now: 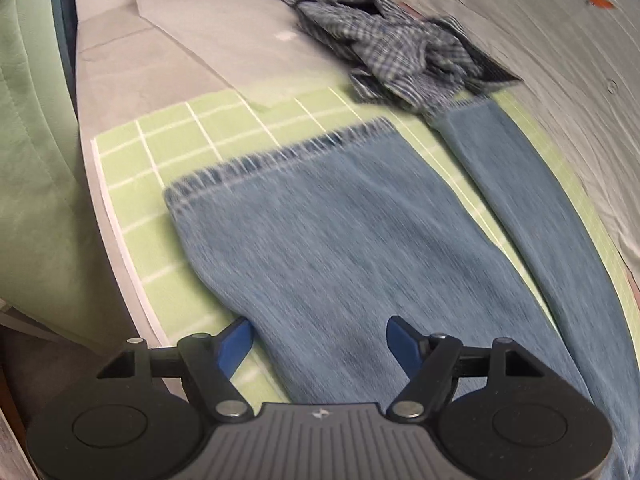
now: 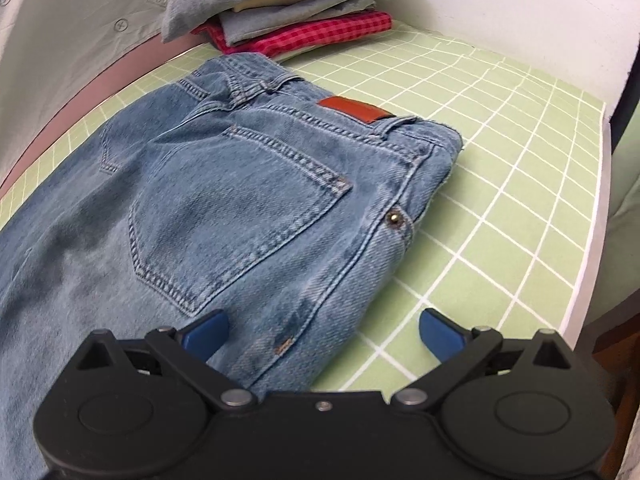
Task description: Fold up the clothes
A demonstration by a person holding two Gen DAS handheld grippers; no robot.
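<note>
Light blue jeans lie flat on a green gridded mat. The left wrist view shows their two legs point(image 1: 320, 232) spread apart, hems toward the far end, the image blurred by motion. My left gripper point(image 1: 320, 340) is open above the near leg, nothing between its blue fingers. In the right wrist view the jeans' seat point(image 2: 240, 200) faces up with a back pocket and a brown leather patch point(image 2: 354, 110) at the waistband. My right gripper point(image 2: 324, 332) is open over the jeans' side seam, holding nothing.
A crumpled blue checked shirt point(image 1: 392, 48) lies past the leg hems. A stack of folded clothes point(image 2: 280, 12), grey on red check, sits beyond the waistband. The green mat point(image 2: 500, 184) ends at a white edge on the right; grey sheet point(image 1: 540, 60) borders it.
</note>
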